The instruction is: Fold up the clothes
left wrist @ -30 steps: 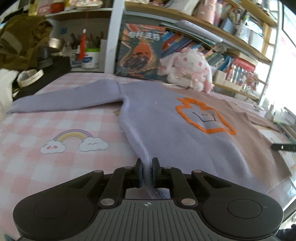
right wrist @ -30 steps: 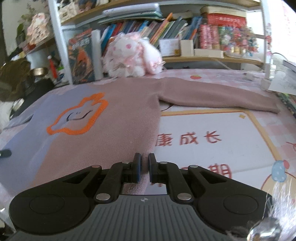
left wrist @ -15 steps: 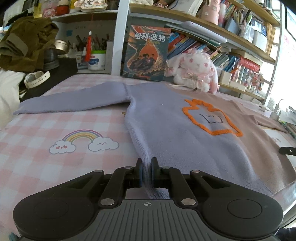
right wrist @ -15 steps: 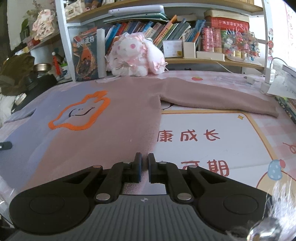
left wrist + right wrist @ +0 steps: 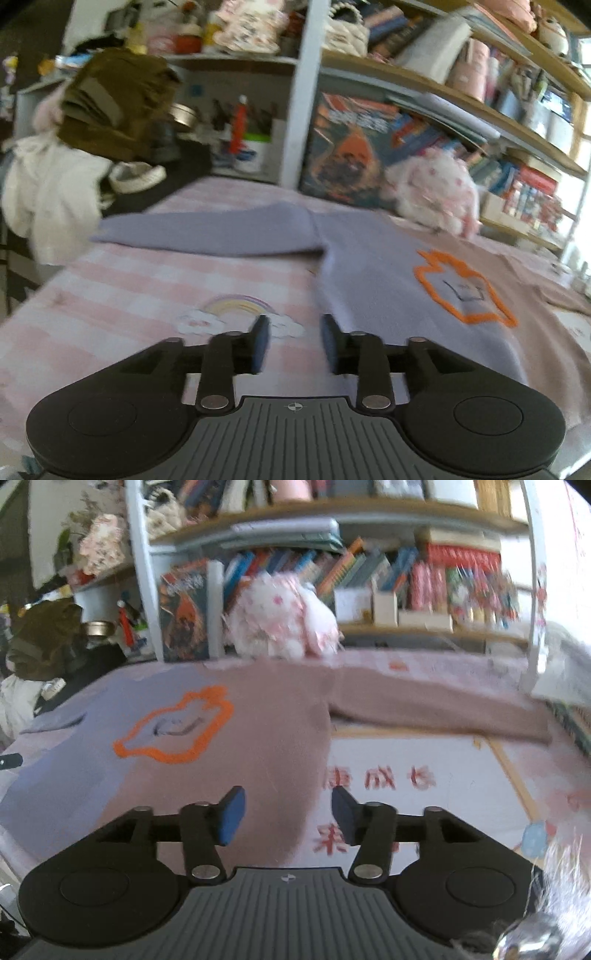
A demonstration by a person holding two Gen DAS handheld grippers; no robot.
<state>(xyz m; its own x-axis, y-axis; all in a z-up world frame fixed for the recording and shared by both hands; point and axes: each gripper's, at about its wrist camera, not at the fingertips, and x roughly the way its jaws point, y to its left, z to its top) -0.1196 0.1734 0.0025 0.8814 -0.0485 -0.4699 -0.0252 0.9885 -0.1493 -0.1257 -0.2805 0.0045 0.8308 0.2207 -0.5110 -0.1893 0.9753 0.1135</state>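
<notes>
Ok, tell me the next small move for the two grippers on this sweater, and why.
Probably reach each gripper forward to a sleeve. Both the left gripper and the right gripper are open and hold nothing, and the sweater lies flat with the lilac sleeve and the brown sleeve both spread out to the sides, not yet folded in.

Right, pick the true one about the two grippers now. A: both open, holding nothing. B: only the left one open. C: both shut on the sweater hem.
A: the left gripper and the right gripper both show spread jaws with nothing between them, above the sweater.
</notes>
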